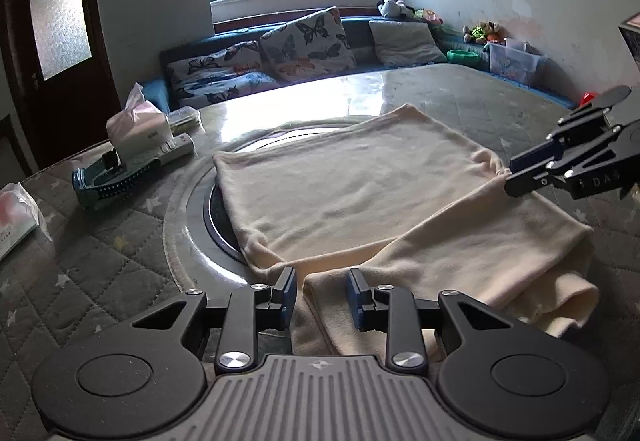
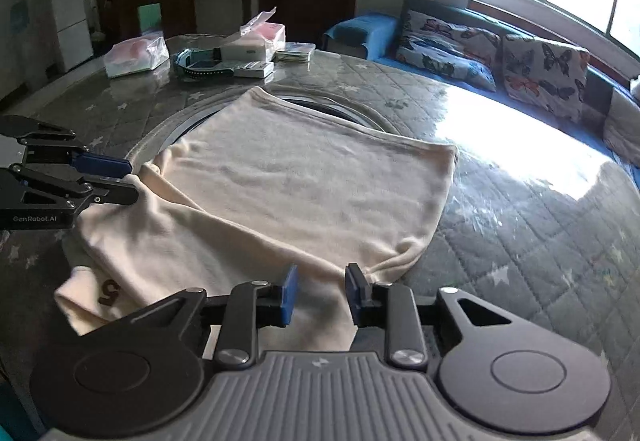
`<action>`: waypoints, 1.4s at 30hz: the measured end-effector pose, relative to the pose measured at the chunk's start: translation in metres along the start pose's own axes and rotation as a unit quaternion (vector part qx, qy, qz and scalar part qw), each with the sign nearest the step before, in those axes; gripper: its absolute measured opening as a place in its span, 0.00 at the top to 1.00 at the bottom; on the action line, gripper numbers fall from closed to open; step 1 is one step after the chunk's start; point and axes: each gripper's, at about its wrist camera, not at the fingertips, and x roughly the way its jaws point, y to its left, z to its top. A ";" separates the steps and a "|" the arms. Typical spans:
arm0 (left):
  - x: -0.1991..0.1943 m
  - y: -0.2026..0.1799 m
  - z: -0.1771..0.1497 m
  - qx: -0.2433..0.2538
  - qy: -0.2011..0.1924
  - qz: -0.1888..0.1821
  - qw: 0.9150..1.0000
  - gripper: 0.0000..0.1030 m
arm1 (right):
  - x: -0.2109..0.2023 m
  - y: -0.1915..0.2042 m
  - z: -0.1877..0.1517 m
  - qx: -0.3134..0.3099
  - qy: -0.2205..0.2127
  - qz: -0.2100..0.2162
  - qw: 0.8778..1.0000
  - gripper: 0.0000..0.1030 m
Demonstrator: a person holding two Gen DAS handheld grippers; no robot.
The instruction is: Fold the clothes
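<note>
A cream-coloured soft knit garment (image 1: 360, 181) lies folded on the round bench (image 1: 100, 281) covered with a grey quilted, star-printed cloth, partly over the round metal-rimmed inset at the bench's middle. One flat layer is spread away from the cameras, and a second band of the cloth crosses its near edge, ending in a loose roll with a dark printed figure (image 2: 109, 291) on it.

The left gripper (image 1: 322, 295) has its jaws apart; a near edge of the garment lies below and between the two blue pads, and neither pad visibly presses on it. In the right wrist view the same gripper (image 2: 130, 181) reaches in from the left, its tips at the garment's edge, the upper and lower finger with a narrow gap between them.

The right gripper (image 2: 322, 293) also has its jaws apart, with a bunched corner of the cloth just beside the right-hand pad and plain cloth under the gap. In the left wrist view it (image 1: 510, 175) meets the garment's far right corner, where the fabric gathers at its tips.

A tissue box (image 1: 138, 129) stands well apart at the bench's edge.
</note>
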 end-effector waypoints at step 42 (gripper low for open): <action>0.011 -0.006 0.015 0.006 -0.008 -0.021 1.000 0.82 | 0.021 0.037 0.011 -0.015 -0.021 0.079 0.997 0.85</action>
